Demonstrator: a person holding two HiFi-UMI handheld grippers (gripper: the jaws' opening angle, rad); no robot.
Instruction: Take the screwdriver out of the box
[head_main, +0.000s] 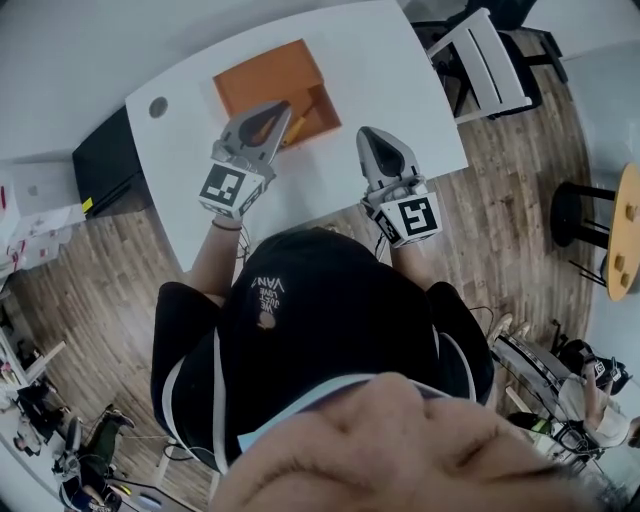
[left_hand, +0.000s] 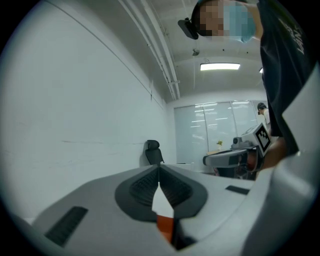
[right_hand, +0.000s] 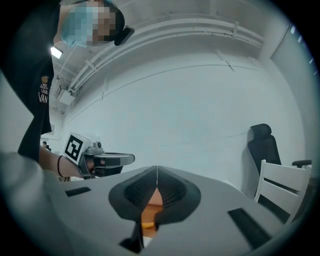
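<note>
Over the near edge of the orange box (head_main: 270, 75) my left gripper (head_main: 280, 112) points level, its jaws pressed together with nothing caught between them; through the slot below the pads I see only a patch of the box's orange and the white surface (head_main: 380, 90). To the right of the box, over bare surface and clear of the box's wall, my right gripper (head_main: 368, 135) is likewise closed tip to tip and empty. The screwdriver (head_main: 300, 127), which I take to be the yellow-orange piece lying aslant in the near right corner of the box, sits inside it, just beside my left gripper's tip and untouched by either one. So I judge the task barely begun: both grippers are up at the box, but the jaws must first spread, one gripper must go down into the box, close on the screwdriver and lift it out over the wall. The near wall of the box and the tight corner are what I would have to work around. Nothing else lies on the surface near the box. Off the surface, a white chair (head_main: 485, 55) stands well to the right of the box and a black cabinet (head_main: 105, 160) to its left; neither is in my way.
</note>
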